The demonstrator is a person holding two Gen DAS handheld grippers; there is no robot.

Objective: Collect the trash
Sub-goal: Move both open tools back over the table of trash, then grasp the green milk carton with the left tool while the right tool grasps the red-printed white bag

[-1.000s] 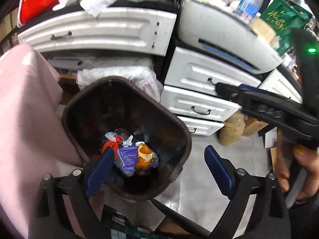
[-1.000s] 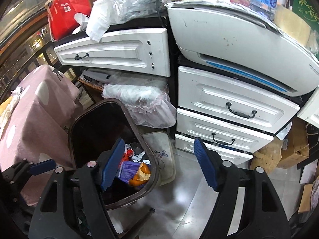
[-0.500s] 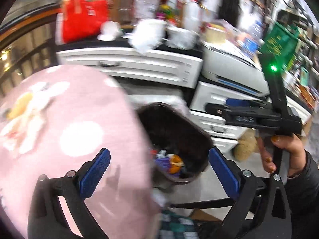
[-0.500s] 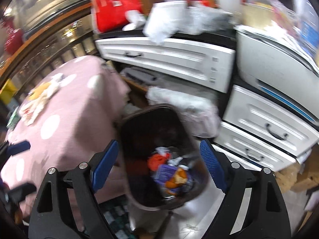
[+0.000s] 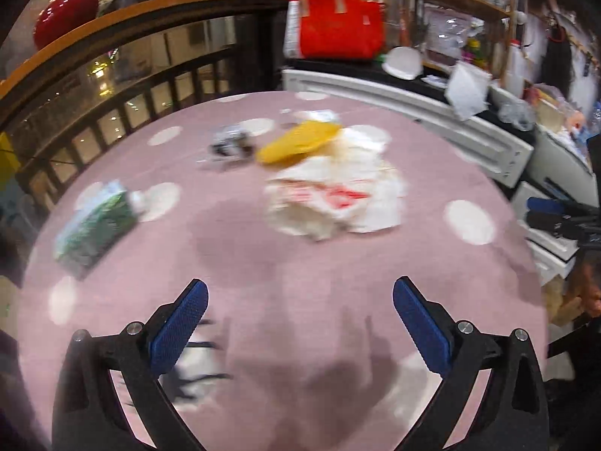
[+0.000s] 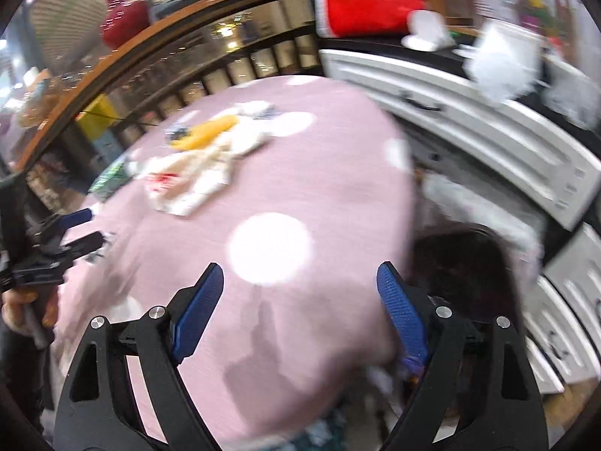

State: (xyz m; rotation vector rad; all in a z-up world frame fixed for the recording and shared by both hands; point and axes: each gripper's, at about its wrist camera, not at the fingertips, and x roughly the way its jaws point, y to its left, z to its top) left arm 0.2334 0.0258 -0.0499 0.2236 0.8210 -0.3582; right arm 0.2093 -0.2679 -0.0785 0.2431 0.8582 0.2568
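Note:
Trash lies on a pink polka-dot table (image 5: 338,263): a crumpled white wrapper with red print (image 5: 338,199), a yellow wrapper (image 5: 296,141), a small dark crumpled piece (image 5: 231,143) and a green carton (image 5: 97,221). My left gripper (image 5: 296,323) is open and empty over the near table edge. My right gripper (image 6: 300,300) is open and empty over the table's right edge. The dark trash bin (image 6: 465,263) stands right of the table. The white wrapper (image 6: 188,180) and yellow wrapper (image 6: 206,133) also show in the right wrist view.
White drawer cabinets (image 6: 469,120) stand behind the bin, topped with a red bag (image 5: 338,22) and white items. A dark railing (image 5: 124,86) runs behind the table. The other gripper shows at the right edge (image 5: 563,218) and at the left (image 6: 56,248).
Both grippers have swung left, away from the bin toward the pink table. The trash on the table has come into view. Both stay open.

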